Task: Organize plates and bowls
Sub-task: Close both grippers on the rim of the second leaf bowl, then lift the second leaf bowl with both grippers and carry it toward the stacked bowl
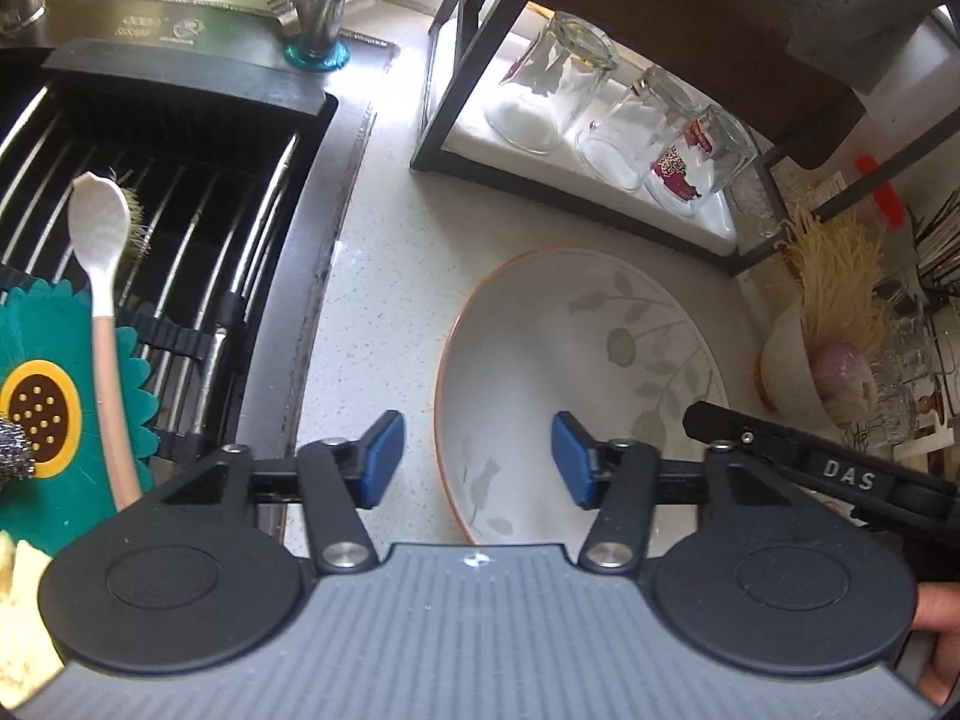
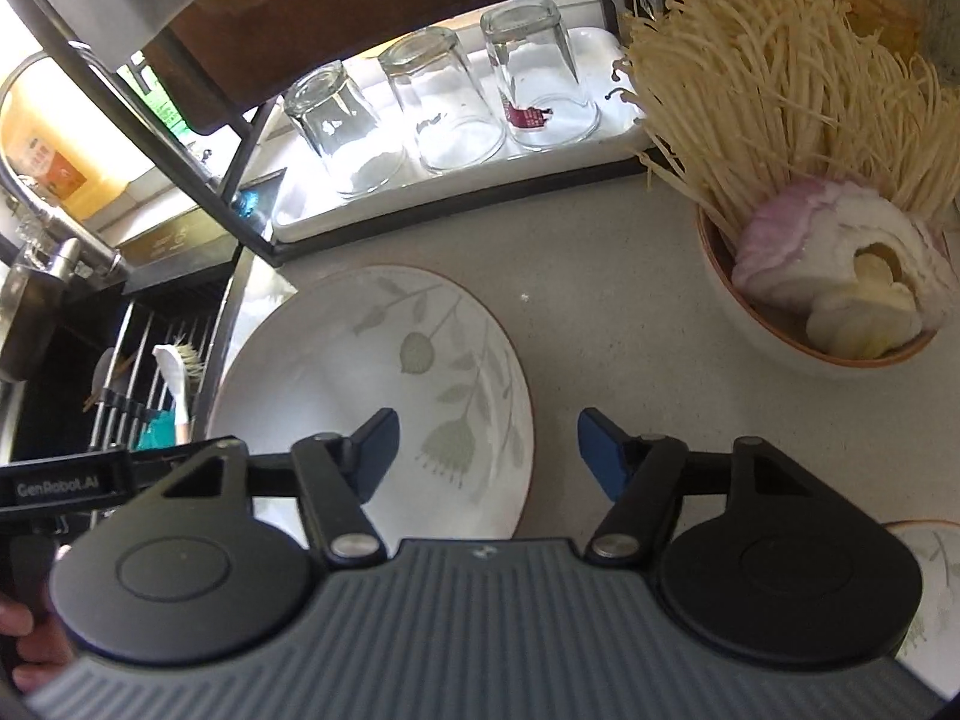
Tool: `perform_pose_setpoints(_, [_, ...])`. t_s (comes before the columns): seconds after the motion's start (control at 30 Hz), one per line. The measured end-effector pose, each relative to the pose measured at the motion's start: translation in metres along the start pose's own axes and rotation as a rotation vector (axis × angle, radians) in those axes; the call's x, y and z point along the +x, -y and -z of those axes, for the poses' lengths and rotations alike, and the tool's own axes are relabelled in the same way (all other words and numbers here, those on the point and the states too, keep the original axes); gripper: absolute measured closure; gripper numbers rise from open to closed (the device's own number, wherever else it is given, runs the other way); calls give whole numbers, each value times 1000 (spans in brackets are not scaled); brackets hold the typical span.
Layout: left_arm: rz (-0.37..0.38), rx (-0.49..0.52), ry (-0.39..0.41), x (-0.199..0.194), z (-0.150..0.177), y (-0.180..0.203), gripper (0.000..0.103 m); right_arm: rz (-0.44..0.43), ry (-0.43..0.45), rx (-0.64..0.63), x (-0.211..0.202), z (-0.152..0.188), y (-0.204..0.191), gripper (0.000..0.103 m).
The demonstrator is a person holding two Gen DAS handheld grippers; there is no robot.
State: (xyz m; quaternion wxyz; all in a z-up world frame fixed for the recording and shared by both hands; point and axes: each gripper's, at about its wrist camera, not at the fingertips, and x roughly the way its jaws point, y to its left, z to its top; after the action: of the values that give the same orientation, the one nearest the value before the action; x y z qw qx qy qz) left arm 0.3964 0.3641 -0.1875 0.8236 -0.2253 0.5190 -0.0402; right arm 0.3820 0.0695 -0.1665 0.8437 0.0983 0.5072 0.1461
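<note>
The left gripper (image 1: 477, 459) hangs with jaws apart and nothing clamped, straddling the 9 o'clock rim of the plate (image 1: 576, 360). The right gripper (image 2: 487, 453), also apart and empty, straddles the rim at 3 o'clock. The plate lies flat on the counter (image 1: 384, 300), with the glasses' rack at its 12 o'clock. It looks like glazed ceramic: stiff, fairly heavy, slick, chip-prone. The raised rim is probably the only purchase, best pinched on opposite sides. A bowl (image 2: 804, 324) of mushrooms sits at 2 o'clock.
</note>
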Motion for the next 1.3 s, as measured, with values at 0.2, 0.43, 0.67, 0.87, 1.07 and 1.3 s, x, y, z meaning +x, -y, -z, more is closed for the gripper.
perform_pose_setpoints(0.2, [-1, 51, -10, 9, -7, -3, 69, 46, -33, -8, 11, 0, -4, 65])
perform_pose_setpoints(0.43, [1, 80, -3, 16, -12, -6, 84, 70, -40, -4, 18, -3, -4, 79])
perform_pose_setpoints(0.67, [12, 77, 15, 19, -14, -13, 91, 64, -37, -21, 23, -6, -6, 79])
perform_pose_setpoints(0.87, [38, 40, 30, 14, -13, -19, 91, 18, -10, 19, 12, -6, -1, 83])
perform_pose_setpoints(1.07, [54, 45, 40, 1, -10, -11, 91, 1, 2, 32, -4, -7, 0, 83])
perform_pose_setpoints(1.3, [58, 71, 70, -29, 0, 11, 91, -8, 23, 17, -38, -2, 3, 83])
